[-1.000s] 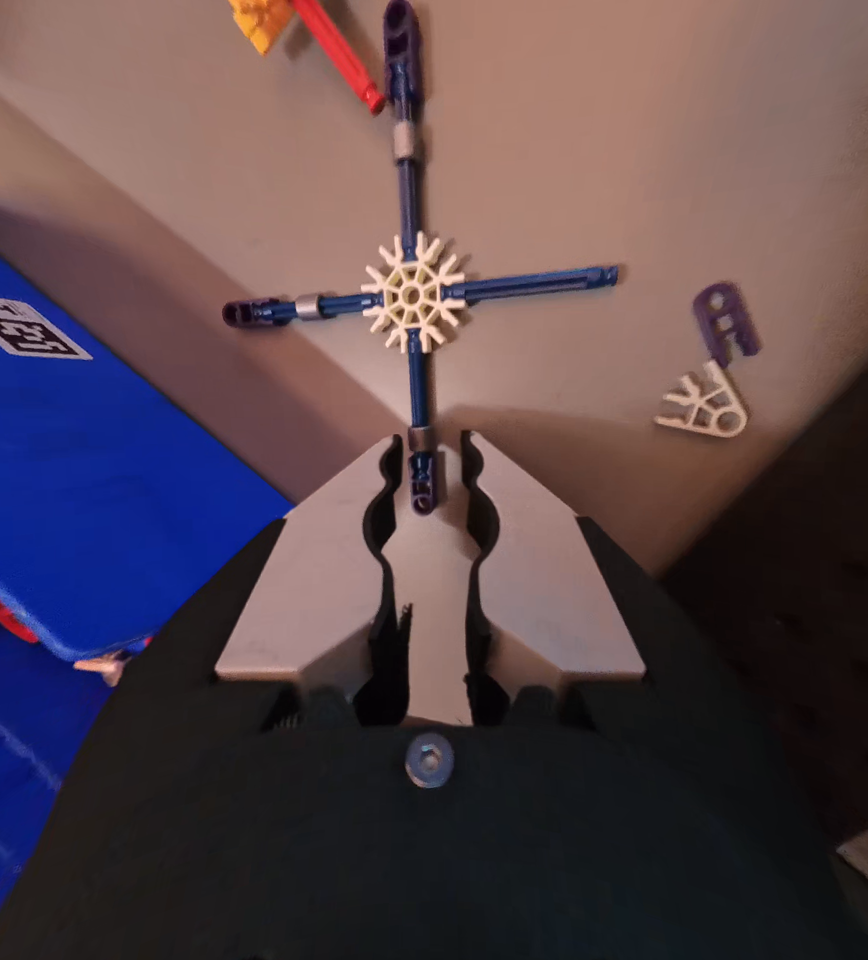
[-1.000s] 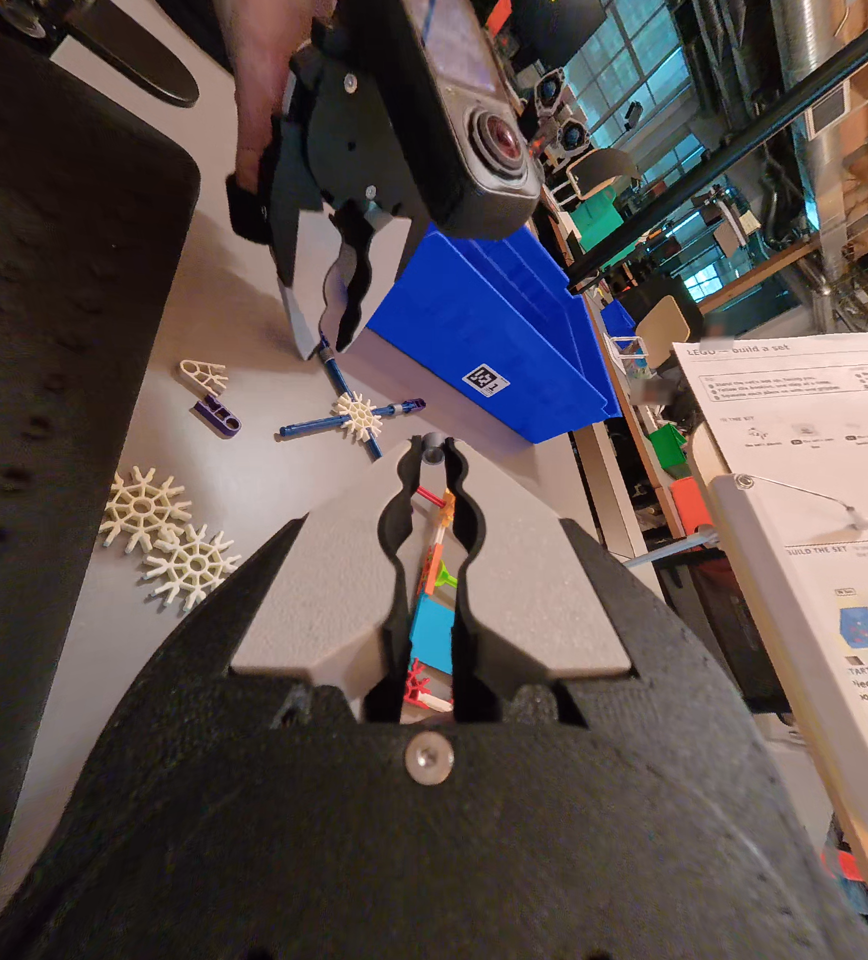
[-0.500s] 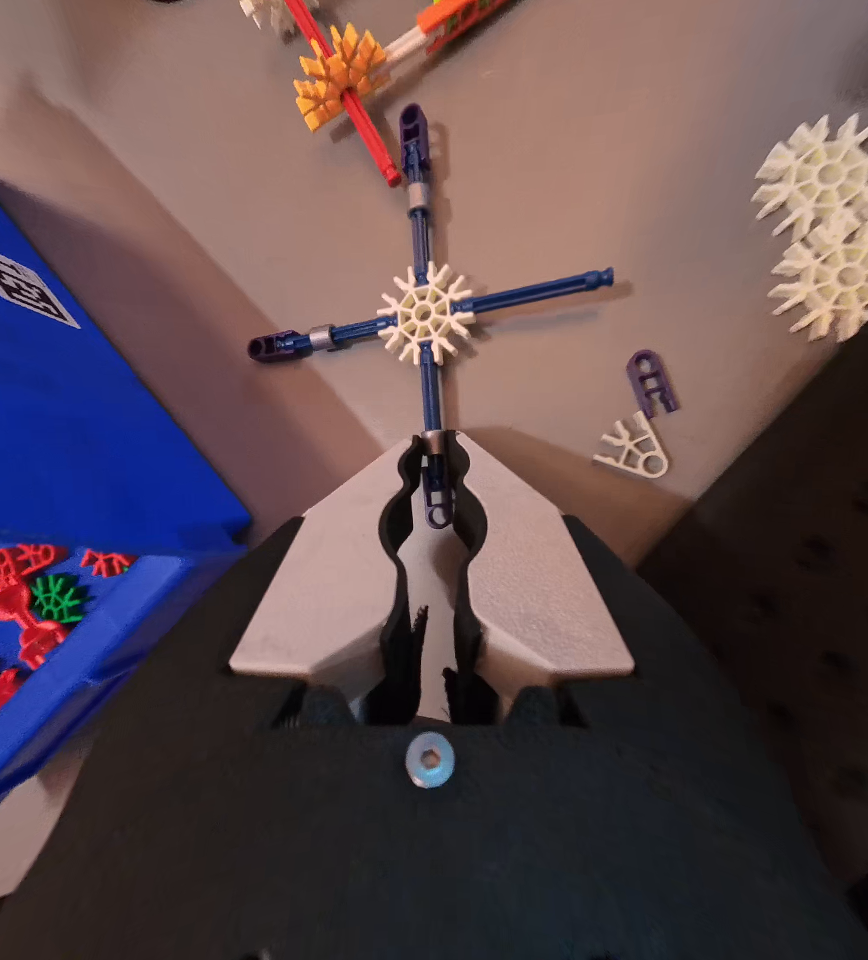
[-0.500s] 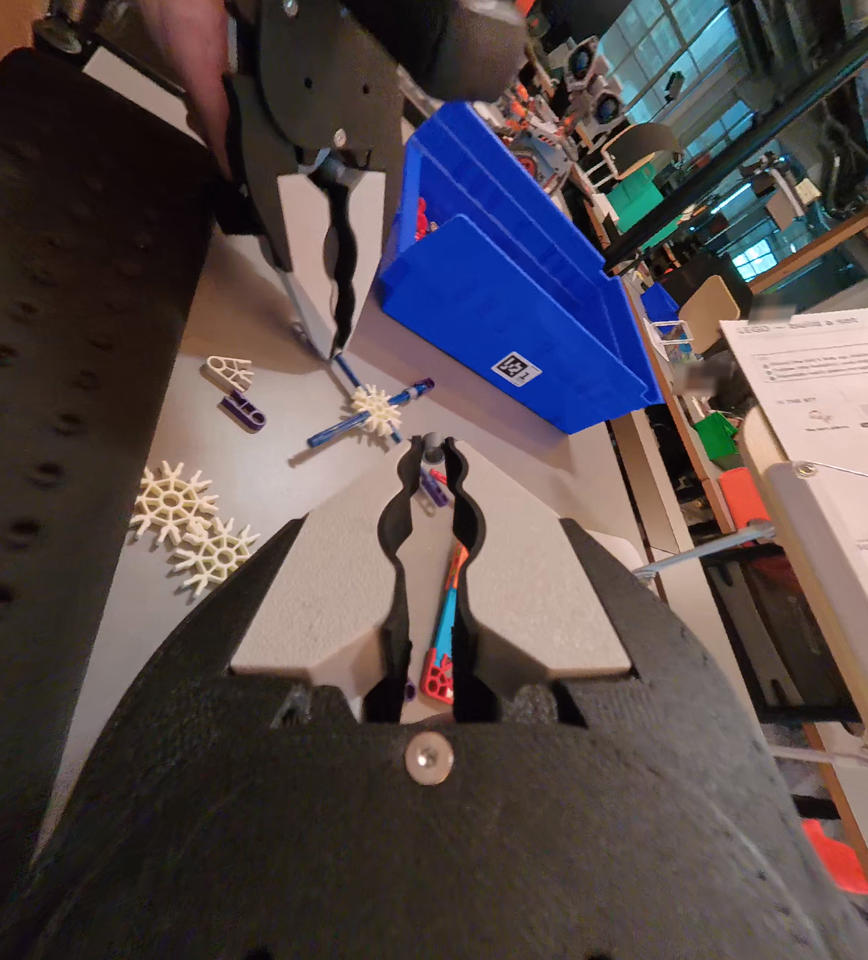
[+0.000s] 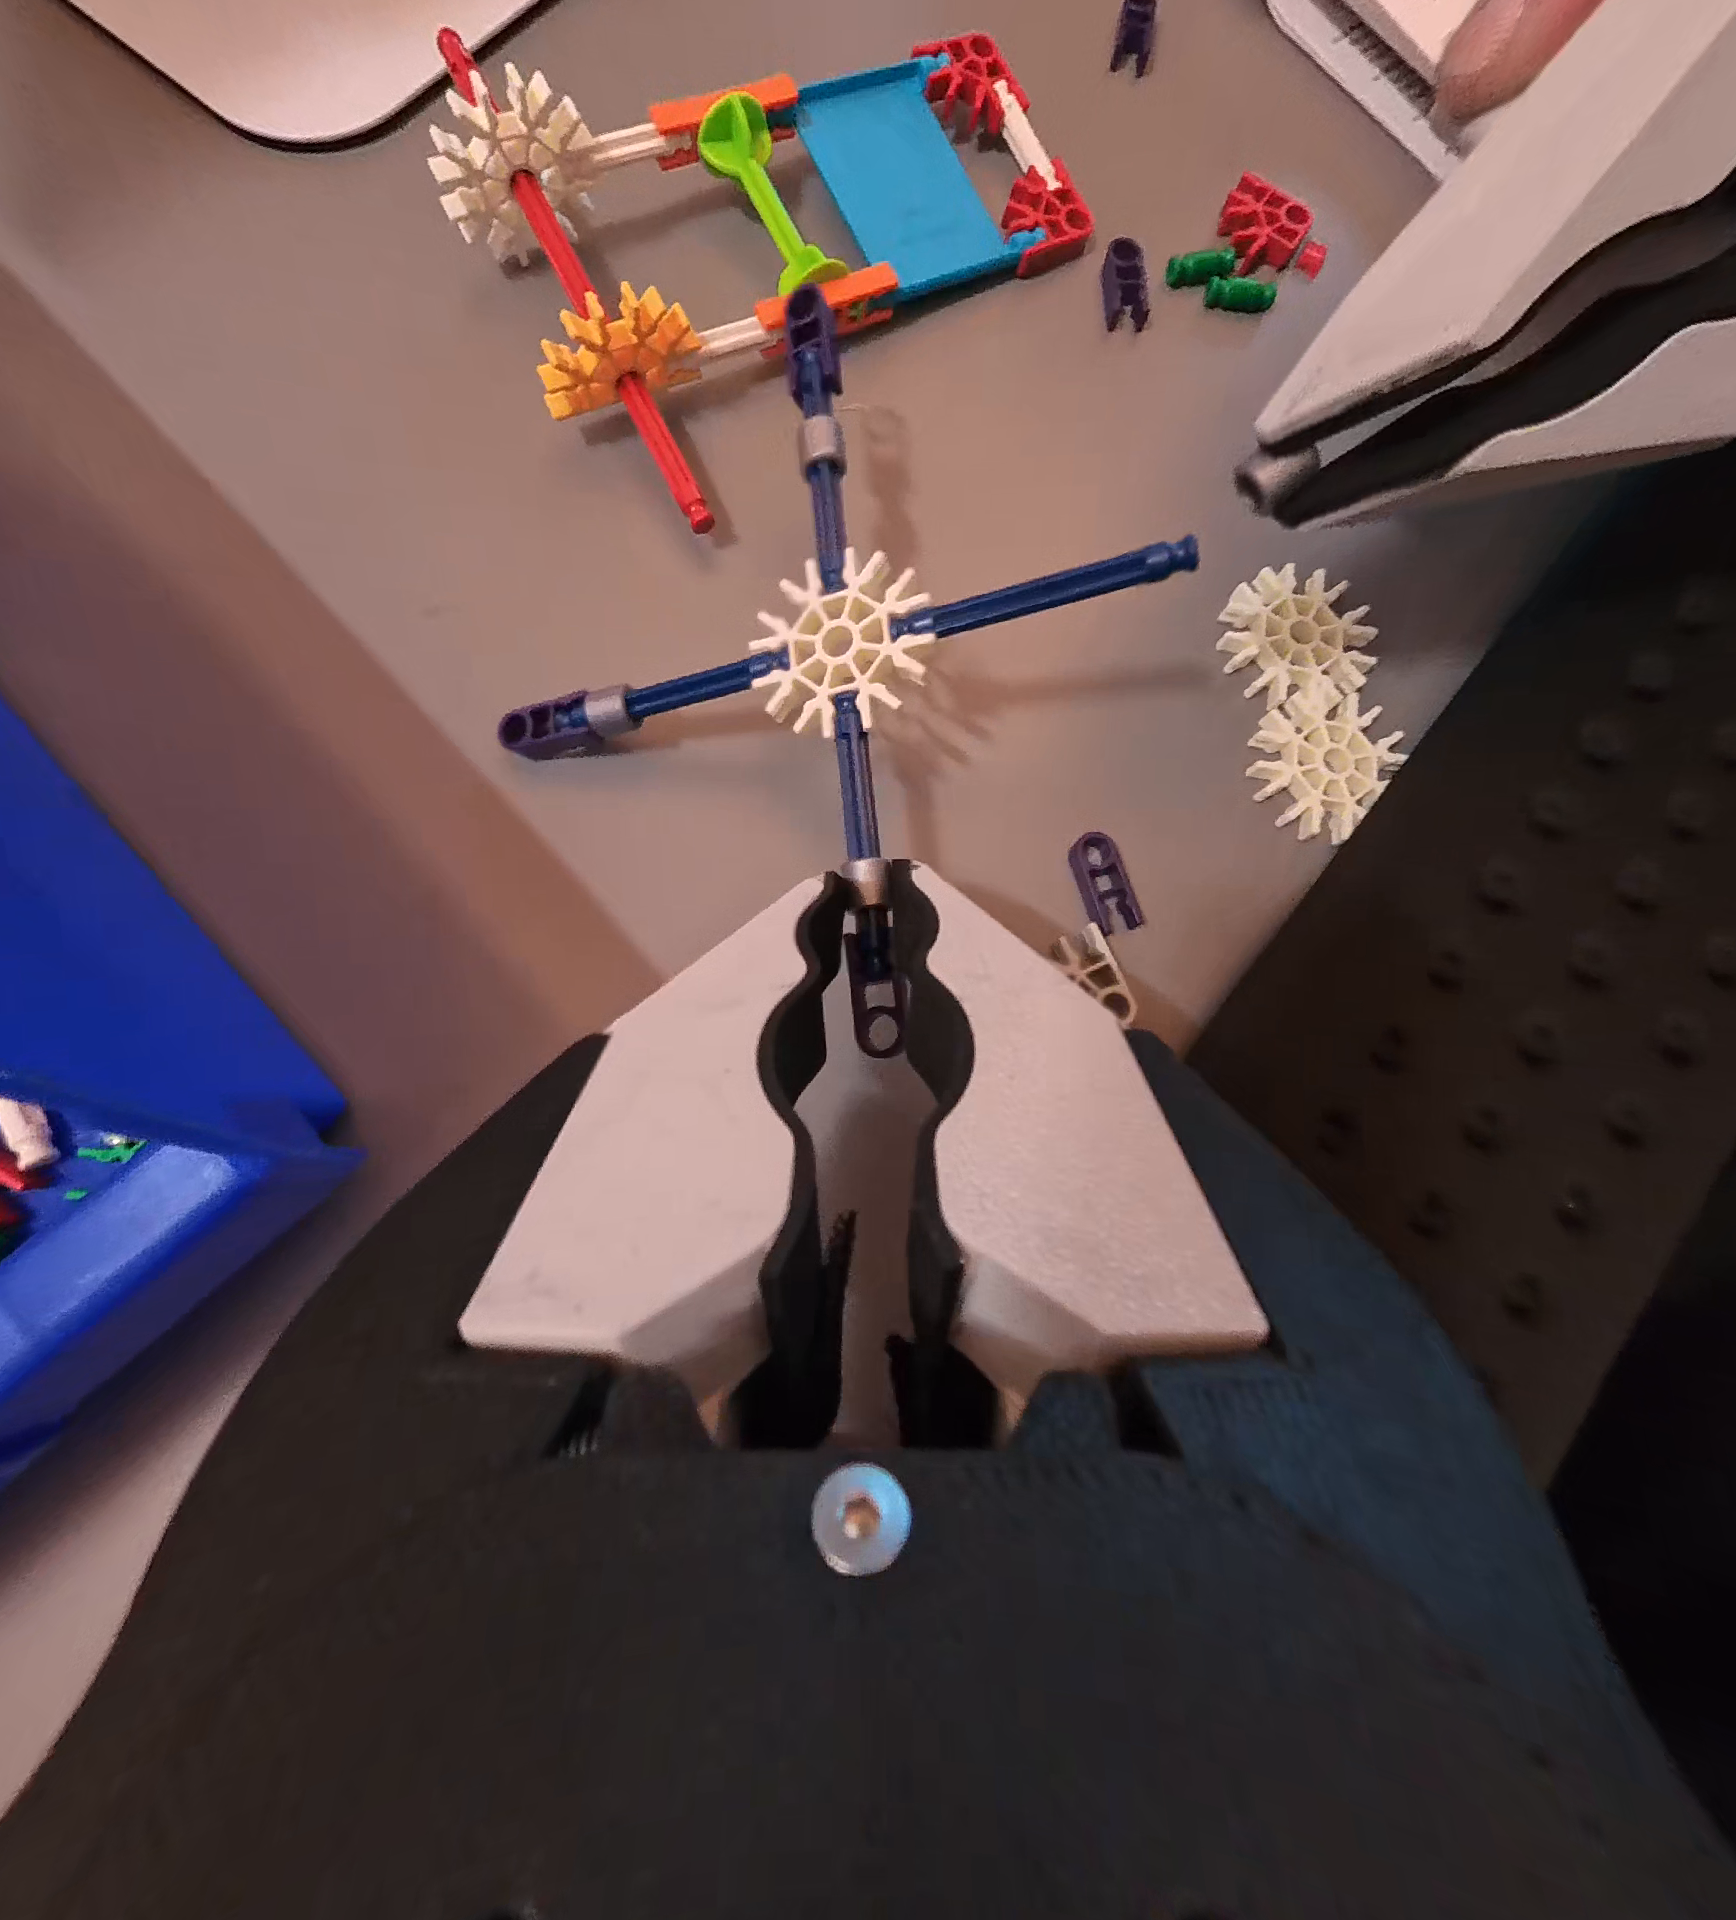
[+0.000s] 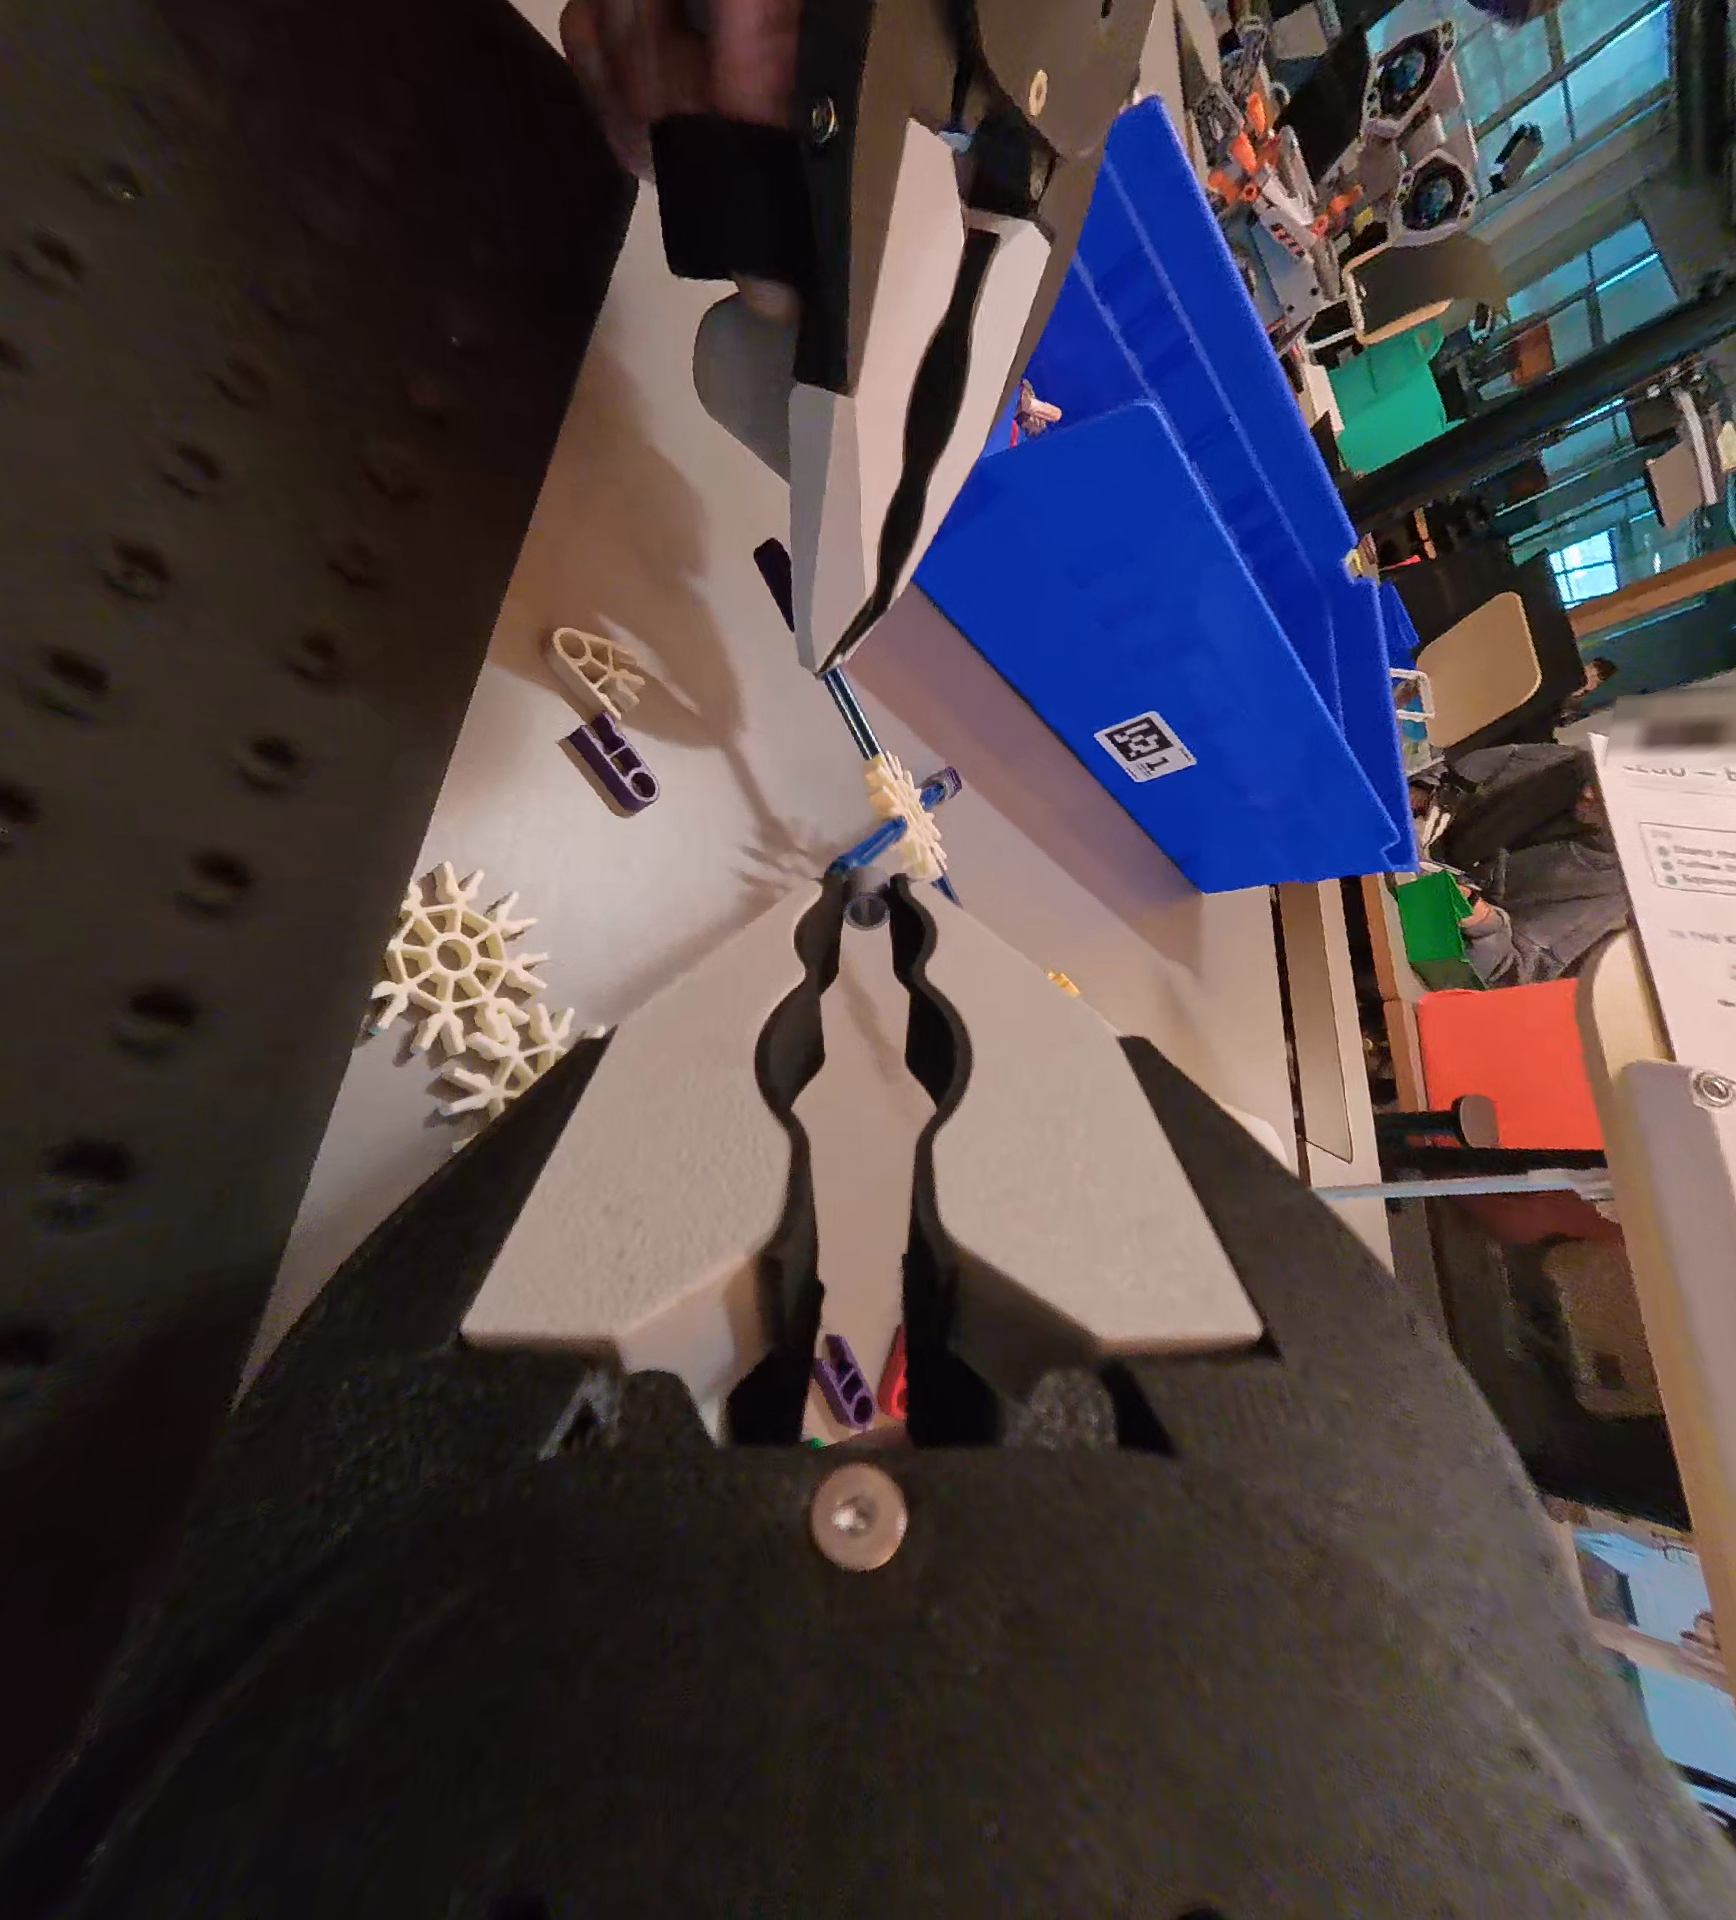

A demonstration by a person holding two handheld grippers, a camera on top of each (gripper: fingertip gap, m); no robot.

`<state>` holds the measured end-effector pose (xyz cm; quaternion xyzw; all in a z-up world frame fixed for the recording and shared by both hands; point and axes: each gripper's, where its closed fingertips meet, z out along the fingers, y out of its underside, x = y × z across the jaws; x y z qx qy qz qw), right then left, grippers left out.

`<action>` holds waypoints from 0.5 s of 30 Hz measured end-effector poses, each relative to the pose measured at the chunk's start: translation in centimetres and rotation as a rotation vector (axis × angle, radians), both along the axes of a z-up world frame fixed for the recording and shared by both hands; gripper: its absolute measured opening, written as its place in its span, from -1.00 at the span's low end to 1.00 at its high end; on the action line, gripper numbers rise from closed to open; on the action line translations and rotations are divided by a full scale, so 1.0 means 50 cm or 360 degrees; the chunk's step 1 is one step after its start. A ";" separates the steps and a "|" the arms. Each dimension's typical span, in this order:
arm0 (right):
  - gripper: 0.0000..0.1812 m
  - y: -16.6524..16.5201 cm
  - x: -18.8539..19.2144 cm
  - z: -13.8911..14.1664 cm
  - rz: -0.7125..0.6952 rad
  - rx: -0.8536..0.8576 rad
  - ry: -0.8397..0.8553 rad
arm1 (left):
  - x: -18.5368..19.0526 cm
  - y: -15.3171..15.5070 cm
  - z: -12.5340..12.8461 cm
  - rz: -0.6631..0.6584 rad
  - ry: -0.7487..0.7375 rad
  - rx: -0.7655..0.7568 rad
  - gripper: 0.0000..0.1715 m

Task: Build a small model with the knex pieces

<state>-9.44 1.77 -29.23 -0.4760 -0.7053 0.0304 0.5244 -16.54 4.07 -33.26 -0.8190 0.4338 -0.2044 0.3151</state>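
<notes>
My left gripper (image 5: 869, 883) is clamped on the grey-collared end of a cross of four dark blue plastic rods (image 5: 848, 665) plugged into a cream snowflake hub, hanging above the grey table (image 5: 251, 436). My right gripper (image 6: 864, 902) pinches a small grey sleeve (image 6: 866, 906) at its tips. Since a second ago the cross has left the table, and the sleeve now sits just beside its free rod end.

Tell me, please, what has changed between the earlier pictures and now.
The left tongs closed on the blue cross by its near rod and raised it off the table. The right tongs carried their grey spacer closer to it, grip unchanged.
</notes>
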 end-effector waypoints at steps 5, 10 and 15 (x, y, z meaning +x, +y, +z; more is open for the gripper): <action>-0.93 0.001 -0.001 -0.011 -0.0005 0.0027 -0.0049 | 0.003 0.005 0.000 0.0014 -0.0008 -0.0002 -0.93; -0.93 0.002 -0.001 -0.022 -0.0010 0.0075 -0.0107 | 0.006 0.003 0.005 0.0000 -0.0040 -0.0025 -0.93; -0.92 0.004 -0.001 -0.026 -0.0018 0.0091 -0.0125 | 0.009 0.002 0.005 -0.0004 -0.0061 -0.0044 -0.92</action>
